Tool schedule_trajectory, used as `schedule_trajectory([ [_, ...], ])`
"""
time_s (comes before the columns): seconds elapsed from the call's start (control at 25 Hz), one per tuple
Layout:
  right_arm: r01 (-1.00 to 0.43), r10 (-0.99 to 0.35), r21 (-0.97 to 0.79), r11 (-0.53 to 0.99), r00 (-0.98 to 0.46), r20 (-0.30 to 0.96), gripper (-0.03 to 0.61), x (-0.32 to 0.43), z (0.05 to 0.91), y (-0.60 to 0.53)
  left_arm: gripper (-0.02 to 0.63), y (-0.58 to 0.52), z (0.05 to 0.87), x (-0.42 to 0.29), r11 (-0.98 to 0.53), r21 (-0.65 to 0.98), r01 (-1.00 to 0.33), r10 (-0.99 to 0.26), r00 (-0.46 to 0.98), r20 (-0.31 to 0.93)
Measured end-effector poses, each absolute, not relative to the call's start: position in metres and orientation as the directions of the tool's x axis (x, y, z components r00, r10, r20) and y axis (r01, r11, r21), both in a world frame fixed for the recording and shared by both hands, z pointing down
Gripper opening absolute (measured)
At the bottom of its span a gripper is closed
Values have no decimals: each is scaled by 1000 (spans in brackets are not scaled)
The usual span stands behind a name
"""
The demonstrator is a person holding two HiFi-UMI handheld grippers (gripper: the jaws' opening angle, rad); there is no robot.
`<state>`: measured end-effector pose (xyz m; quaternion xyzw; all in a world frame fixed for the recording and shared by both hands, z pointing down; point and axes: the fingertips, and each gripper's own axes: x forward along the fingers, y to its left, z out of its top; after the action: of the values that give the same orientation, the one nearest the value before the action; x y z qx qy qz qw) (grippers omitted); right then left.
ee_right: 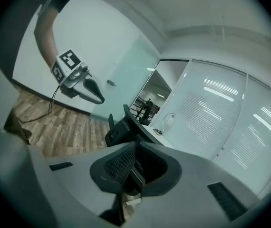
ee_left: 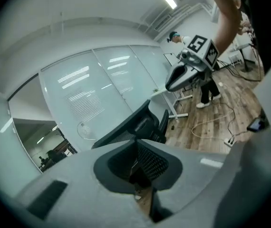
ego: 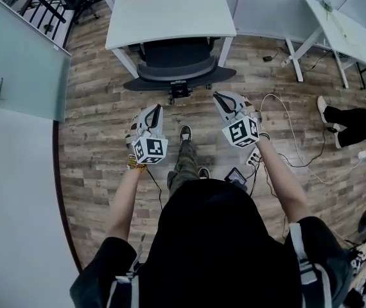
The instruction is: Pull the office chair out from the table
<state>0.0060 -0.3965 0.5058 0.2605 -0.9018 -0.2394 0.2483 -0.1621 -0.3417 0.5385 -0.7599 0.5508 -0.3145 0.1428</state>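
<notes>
The black office chair (ego: pixel 180 69) is tucked under the white table (ego: pixel 170 11), its curved backrest facing me. Both grippers hover over the wooden floor short of the backrest, apart from it. My left gripper (ego: pixel 155 110) is shut and empty, pointing at the backrest's left part. My right gripper (ego: pixel 221 98) is also shut and empty, near the backrest's right end. In the left gripper view the chair (ee_left: pixel 142 122) stands beyond the closed jaws (ee_left: pixel 136 148), with the right gripper (ee_left: pixel 185 75) alongside. The right gripper view shows the chair (ee_right: pixel 121 127) beyond its closed jaws (ee_right: pixel 135 148) and the left gripper (ee_right: pixel 85 87).
A second white table (ego: pixel 343 27) stands at the back right. Cables and a power strip (ego: pixel 253 159) lie on the floor to my right, beside a dark device (ego: pixel 235 175). Another person's legs (ego: pixel 347 120) are at the right edge. A glass wall (ego: pixel 16 56) runs along the left.
</notes>
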Motion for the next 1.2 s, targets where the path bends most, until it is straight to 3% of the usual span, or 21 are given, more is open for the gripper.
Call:
schedule_trajectory([
  [0.24, -169, -540, 629, 759, -703, 463, 13, -11, 548, -433, 26, -391, 585, -188, -472, -680, -560, -865, 146, 480],
  [0.36, -40, -512, 655, 755, -660, 550, 90, -16, 577, -446, 40, -406, 600, -195, -530, -712, -462, -835, 134, 534],
  [0.56, 123, -505, 677, 726, -573, 646, 97, -12, 615, -471, 153, -420, 643, -216, -657, -690, -303, -737, 70, 672],
  [0.84, 218, -491, 652, 726, -500, 714, 110, -16, 649, -490, 183, -443, 677, -237, -720, -611, -330, -656, 37, 754],
  [0.96, 222, -479, 632, 742, -484, 732, 77, -21, 657, -493, 151, -452, 682, -235, -728, -588, -353, -642, 49, 765],
  [1.2, 168, -454, 589, 790, -487, 747, 84, -25, 661, -498, 143, -458, 689, -233, -756, -549, -357, -609, 76, 790],
])
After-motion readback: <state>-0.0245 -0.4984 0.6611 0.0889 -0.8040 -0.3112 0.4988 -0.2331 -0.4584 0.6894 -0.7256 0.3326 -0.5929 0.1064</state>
